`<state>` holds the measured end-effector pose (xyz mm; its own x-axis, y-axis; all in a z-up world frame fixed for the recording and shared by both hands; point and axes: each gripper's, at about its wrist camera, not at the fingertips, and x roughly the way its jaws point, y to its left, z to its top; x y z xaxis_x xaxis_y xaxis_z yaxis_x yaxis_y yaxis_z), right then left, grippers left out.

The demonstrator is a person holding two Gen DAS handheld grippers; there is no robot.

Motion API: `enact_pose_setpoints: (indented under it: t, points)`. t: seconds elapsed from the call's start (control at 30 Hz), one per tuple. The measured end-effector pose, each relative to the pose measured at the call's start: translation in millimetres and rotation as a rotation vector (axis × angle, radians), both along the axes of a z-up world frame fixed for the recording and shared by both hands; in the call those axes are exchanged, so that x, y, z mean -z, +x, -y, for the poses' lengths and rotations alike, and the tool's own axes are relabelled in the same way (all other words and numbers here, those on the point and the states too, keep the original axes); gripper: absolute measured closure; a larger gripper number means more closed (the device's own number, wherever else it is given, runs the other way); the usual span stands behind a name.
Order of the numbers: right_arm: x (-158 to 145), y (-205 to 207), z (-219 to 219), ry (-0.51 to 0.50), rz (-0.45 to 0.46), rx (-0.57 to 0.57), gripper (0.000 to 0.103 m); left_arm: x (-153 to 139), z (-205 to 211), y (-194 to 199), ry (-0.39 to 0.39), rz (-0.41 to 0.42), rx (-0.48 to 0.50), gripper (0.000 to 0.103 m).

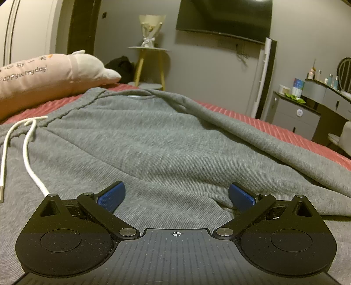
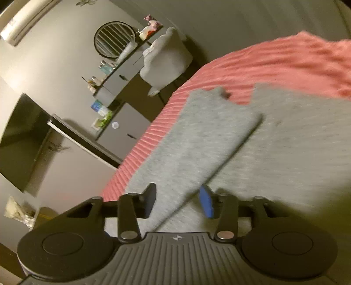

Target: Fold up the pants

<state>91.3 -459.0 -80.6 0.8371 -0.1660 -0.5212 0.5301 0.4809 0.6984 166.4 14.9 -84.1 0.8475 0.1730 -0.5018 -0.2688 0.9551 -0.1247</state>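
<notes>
Grey sweatpants (image 1: 153,149) lie spread on a red bed (image 1: 285,131), with the waistband and a white drawstring (image 1: 28,149) at the left. My left gripper (image 1: 176,198) is open and empty, low over the fabric. In the right wrist view the pants (image 2: 296,153) lie on the bed (image 2: 252,63). One grey leg (image 2: 197,140) runs between the fingers of my right gripper (image 2: 178,202). Its jaws stand apart on either side of that leg edge, and the view is blurred.
A pink plush pillow (image 1: 39,79) lies on the bed at the left. A small round side table (image 1: 149,63) with a bouquet, a wall TV (image 1: 223,17) and a grey dresser (image 1: 307,109) stand beyond the bed. A white chair (image 2: 164,59) is beside the bed.
</notes>
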Motion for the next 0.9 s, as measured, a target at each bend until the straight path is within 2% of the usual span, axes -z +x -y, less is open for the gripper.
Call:
enact_pose_setpoints:
  t: [0.07, 0.17, 0.23, 0.3, 0.37, 0.4, 0.43, 0.47, 0.57, 0.67, 0.77, 0.83, 0.9]
  points:
    - [17.0, 2.9, 6.3, 0.079, -0.025, 0.014, 0.060, 0.5, 0.2, -0.4, 0.002, -0.001, 0.000, 0.000]
    - [28.7, -4.6, 15.9, 0.112, 0.054, 0.035, 0.068, -1.0, 0.0, 0.4, 0.006, -0.015, 0.000, 0.000]
    - [33.4, -5.9, 24.5, 0.149, 0.127, 0.046, 0.068, -5.9, -2.1, 0.9, -0.004, -0.030, 0.008, 0.000]
    - [42.1, -0.4, 36.2, 0.175, 0.147, 0.039, 0.068, -19.6, -8.4, -1.6, -0.052, -0.031, 0.029, 0.000]
    - [48.1, 1.1, 37.6, 0.176, 0.167, 0.033, 0.069, -42.7, -18.0, -6.5, -0.142, 0.032, 0.038, 0.000]
    - [48.1, 1.9, 37.3, 0.165, 0.166, 0.031, 0.072, -54.9, -21.8, -4.2, -0.174, 0.066, 0.050, 0.000]
    - [48.1, 2.2, 35.8, 0.155, 0.164, 0.022, 0.091, -66.0, -24.0, 4.3, -0.192, 0.076, 0.073, 0.000]
    - [47.5, 1.5, 35.6, 0.161, 0.155, 0.020, 0.098, -74.5, -25.8, 19.0, -0.212, 0.054, 0.103, 0.000]
    - [51.1, -2.5, 33.1, 0.186, 0.154, 0.037, 0.098, -82.7, -35.3, 83.8, -0.331, -0.091, 0.185, 0.002]
    - [49.4, -7.2, 29.4, 0.177, 0.155, 0.022, 0.098, -76.4, -48.1, 139.6, -0.411, -0.200, 0.158, 0.035]
    - [52.1, -7.6, 30.9, 0.191, 0.158, 0.013, 0.098, -62.0, -56.1, 175.8, -0.446, -0.281, 0.106, 0.042]
    - [52.4, -7.7, 31.6, 0.194, 0.159, 0.009, 0.098, -51.8, -60.0, 191.2, -0.490, -0.311, 0.100, 0.043]
    - [53.4, -6.1, 32.5, 0.188, 0.165, 0.009, 0.097, -43.7, -62.0, 203.5, -0.525, -0.334, 0.099, 0.056]
